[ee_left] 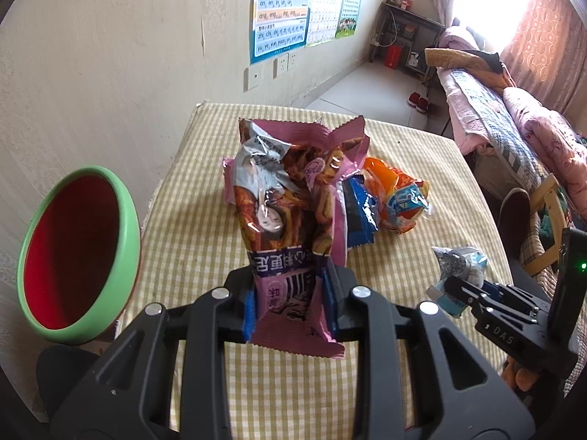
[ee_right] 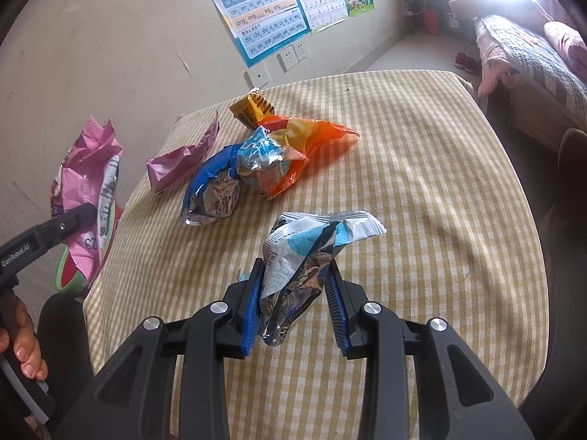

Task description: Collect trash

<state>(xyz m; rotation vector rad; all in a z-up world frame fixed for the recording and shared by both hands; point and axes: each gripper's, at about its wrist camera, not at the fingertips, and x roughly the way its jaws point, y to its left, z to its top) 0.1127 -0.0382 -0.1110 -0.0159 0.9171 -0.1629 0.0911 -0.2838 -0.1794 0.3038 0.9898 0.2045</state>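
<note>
The left claw is closed on a big pink snack bag. The bag stands up between the blue pads, its torn top open, and it is lifted above the desk, near the desk's left edge. Left of it, beside the desk and lower, is a green bin w/ red inside, its mouth toward the camera.

The right claw is closed on a crumpled white-blue wrapper w/ silver inside. The wrapper sticks out up and right from the pads, over the checked cloth of the desk.

More trash lies on the desk, in a group nearer the wall:
- blue wrapper w/ silver foil, touching the next one
- orange bag w/ a light blue wrapper on top of it
- yellow wrapper just behind the orange bag
- small pink wrapper at the left of the group

In the right wrist view the person's hand holds the left tool's handle at the bottom left corner. Posters hang on the wall behind the desk, and a bed stands at the right.
</note>
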